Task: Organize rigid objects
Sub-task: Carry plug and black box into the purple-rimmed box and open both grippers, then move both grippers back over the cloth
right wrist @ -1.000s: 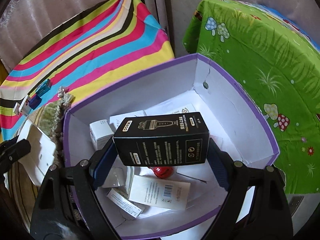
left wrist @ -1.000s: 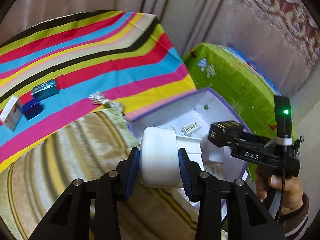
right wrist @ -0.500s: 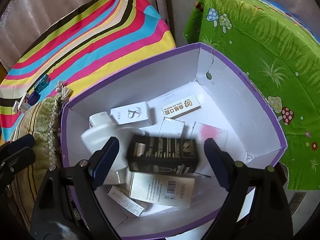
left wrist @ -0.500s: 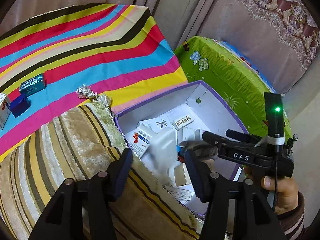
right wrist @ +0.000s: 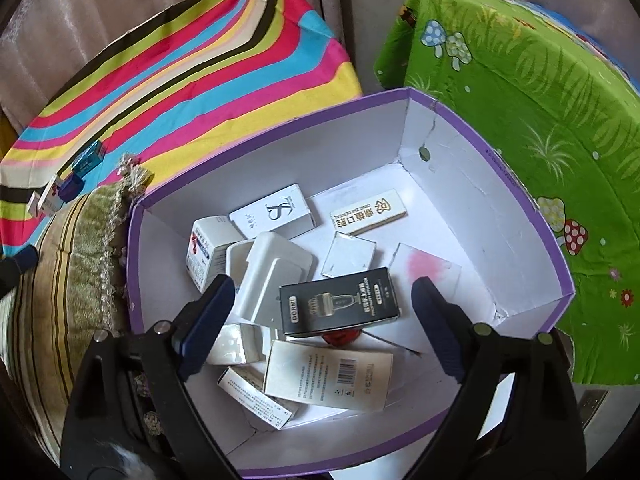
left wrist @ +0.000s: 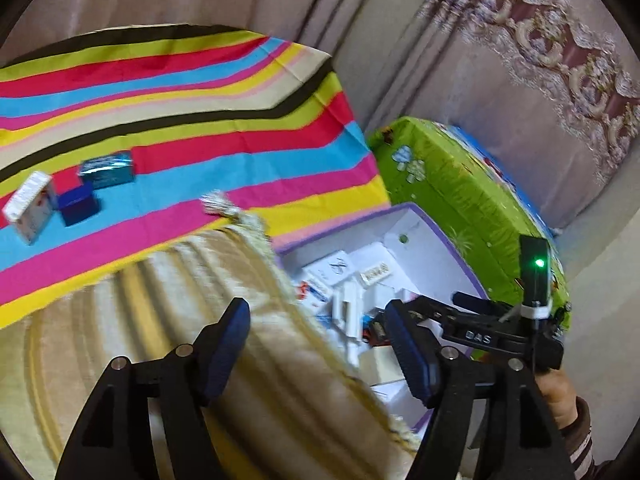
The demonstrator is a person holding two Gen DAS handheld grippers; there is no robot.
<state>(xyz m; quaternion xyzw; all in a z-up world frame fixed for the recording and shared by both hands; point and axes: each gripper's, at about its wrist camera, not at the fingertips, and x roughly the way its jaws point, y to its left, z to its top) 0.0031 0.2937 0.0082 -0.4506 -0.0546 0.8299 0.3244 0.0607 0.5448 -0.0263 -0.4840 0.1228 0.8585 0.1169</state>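
— Well, how was the left gripper (left wrist: 316,344) seen at that moment?

— Its jaws were caught opening, with nothing between the blue pads; only the striped cushion (left wrist: 160,320) was seen beneath them. No contact with any item was shown.

— And the right gripper (right wrist: 324,312)?

— It was likewise found released, its jaws opening wide and poised over the purple-edged box (right wrist: 460,184). The black carton (right wrist: 340,300) was seen lying free in the box, framed between the two fingers but untouched by either pad.

— What else was noted inside?

— A white moulded tray (right wrist: 272,276) was seen just left of the black carton, leaning against it. Beyond the fingertips a white carton with a looped logo (right wrist: 276,212) and a slim gold-printed box (right wrist: 368,212) were laid flat. Nearer the gripper, a barcode-labelled carton (right wrist: 328,376) was spotted, and something red (right wrist: 340,336) was half hidden under the black carton; what it was could not be told.

— Anything outside the box?

— Far off to the left gripper's left, on the striped cloth (left wrist: 180,120), three small boxes were seen: a teal box (left wrist: 106,169), a dark blue box (left wrist: 78,204) and a white box (left wrist: 30,208). The person's hand (left wrist: 556,392) was seen on the right gripper's handle.
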